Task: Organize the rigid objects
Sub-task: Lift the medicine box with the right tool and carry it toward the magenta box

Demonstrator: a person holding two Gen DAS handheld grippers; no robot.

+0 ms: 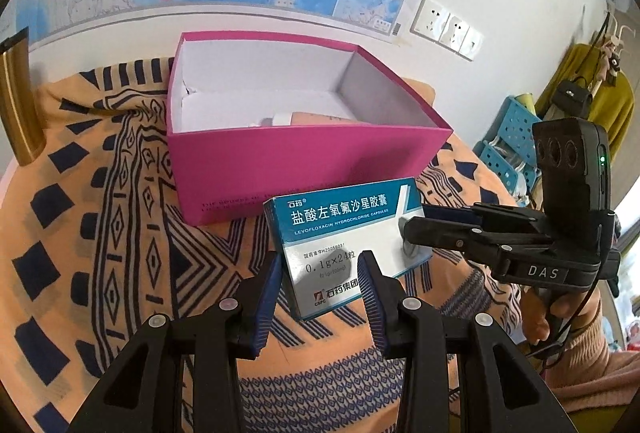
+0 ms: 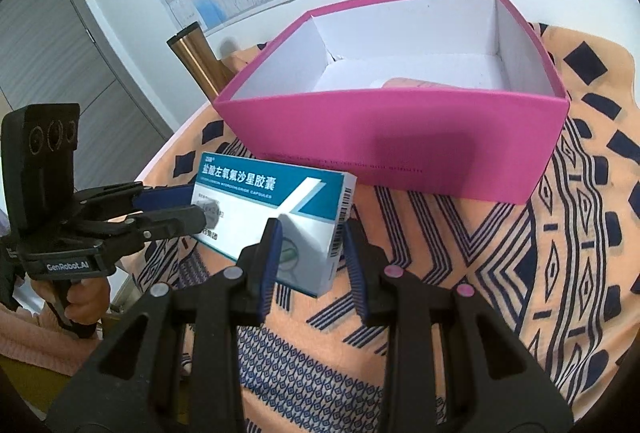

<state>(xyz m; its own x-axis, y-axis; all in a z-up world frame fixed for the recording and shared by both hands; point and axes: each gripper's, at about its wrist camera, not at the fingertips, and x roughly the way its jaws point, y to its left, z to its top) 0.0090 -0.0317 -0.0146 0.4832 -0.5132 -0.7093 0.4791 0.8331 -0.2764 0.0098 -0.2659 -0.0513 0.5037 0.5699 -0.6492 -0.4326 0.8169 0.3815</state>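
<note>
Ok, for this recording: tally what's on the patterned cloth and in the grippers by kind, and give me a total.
Medicine box (teal and white, both grippers around its ends, lifted in front of the pink box): 1
Pink box (open top, white inside): 1
Items partly seen inside the pink box (too hidden to name): at least 1
Left gripper and right gripper: 2
Total: 5

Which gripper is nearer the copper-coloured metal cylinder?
Left. Left gripper sits at the teal medicine box's end facing the copper-coloured metal cylinder; right gripper at the opposite end.
</note>
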